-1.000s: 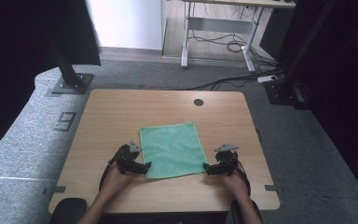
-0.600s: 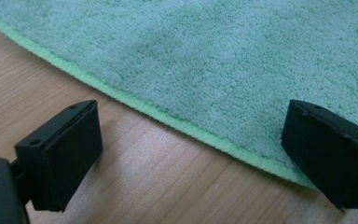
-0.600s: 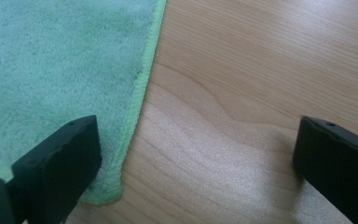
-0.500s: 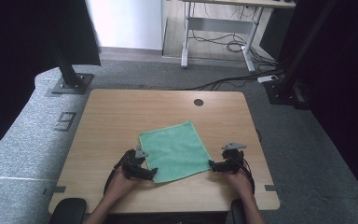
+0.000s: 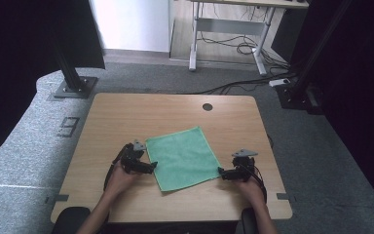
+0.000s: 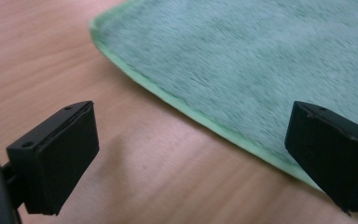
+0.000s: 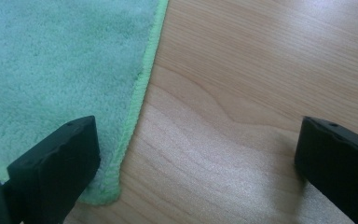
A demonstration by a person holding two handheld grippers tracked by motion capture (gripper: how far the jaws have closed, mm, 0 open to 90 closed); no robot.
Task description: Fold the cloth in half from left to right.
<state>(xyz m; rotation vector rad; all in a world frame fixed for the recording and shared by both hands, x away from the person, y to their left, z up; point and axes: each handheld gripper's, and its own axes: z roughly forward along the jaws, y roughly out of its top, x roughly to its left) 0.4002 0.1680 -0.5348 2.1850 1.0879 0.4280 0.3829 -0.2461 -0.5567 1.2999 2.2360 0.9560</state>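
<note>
A green microfibre cloth (image 5: 183, 157) lay flat and unfolded on the wooden counter (image 5: 126, 117), between the two grippers. The left gripper (image 6: 191, 154) had its jaws spread wide, straddling one hemmed edge — one jaw over bare wood, the other over the pile. The right gripper (image 7: 196, 163) was likewise spread, a cloth corner just inside one jaw. Nothing was pinched; by this evidence the work stood at its start — gripping and any folding remained. No brand or label was legible on the cloth.
</note>
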